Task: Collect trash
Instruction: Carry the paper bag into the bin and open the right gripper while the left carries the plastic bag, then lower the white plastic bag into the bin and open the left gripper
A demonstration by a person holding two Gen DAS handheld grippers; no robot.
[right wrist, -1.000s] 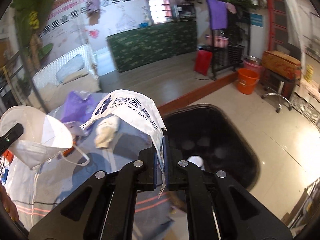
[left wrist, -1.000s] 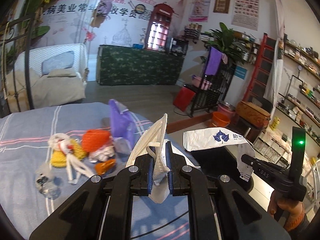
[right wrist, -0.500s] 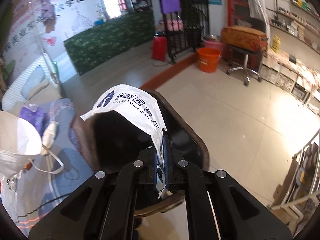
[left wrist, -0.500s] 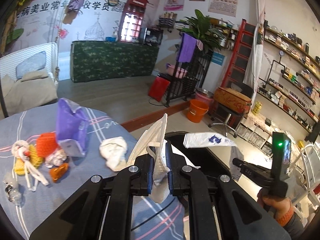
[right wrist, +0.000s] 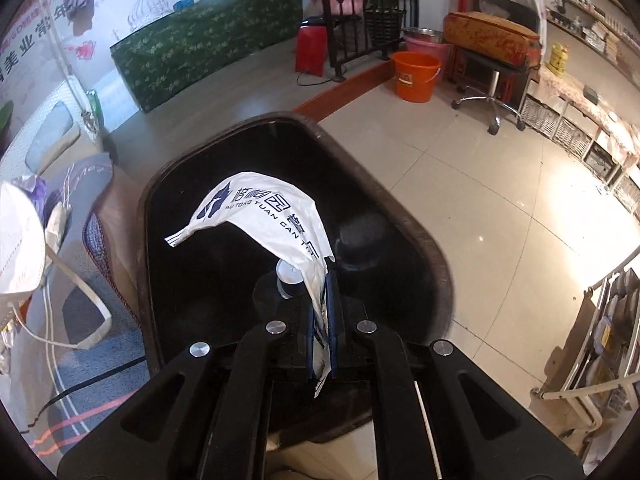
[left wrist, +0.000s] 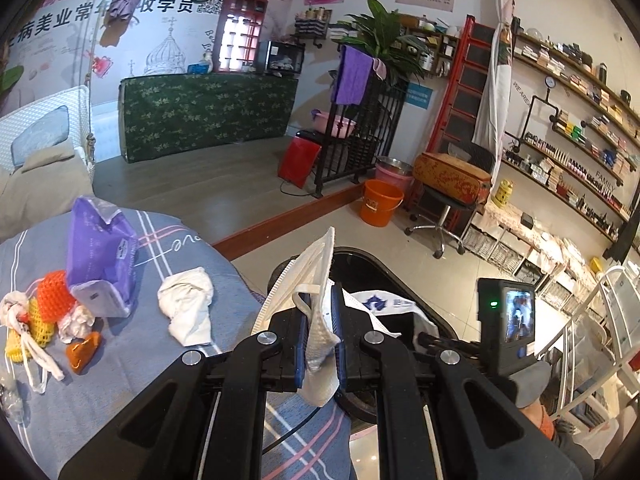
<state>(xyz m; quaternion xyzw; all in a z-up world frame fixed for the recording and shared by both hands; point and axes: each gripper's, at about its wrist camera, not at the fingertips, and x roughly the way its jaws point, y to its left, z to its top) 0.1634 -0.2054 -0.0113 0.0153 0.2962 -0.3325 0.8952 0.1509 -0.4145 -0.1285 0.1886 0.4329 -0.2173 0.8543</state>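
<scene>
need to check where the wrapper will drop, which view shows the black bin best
The right wrist view: it looks down into the black bin, showing nearly its whole rim and dark inside, with the printed wrapper held over it by the right gripper. The left wrist view shows only part of the rim behind the face mask.

One face mask (left wrist: 316,280); one printed white wrapper (right wrist: 264,216); one black bin (right wrist: 400,220); one purple packet (left wrist: 100,256); one crumpled white tissue (left wrist: 186,304); one orange bucket (left wrist: 380,208); two hand-held grippers, left (left wrist: 320,340), right (right wrist: 321,328).
</scene>
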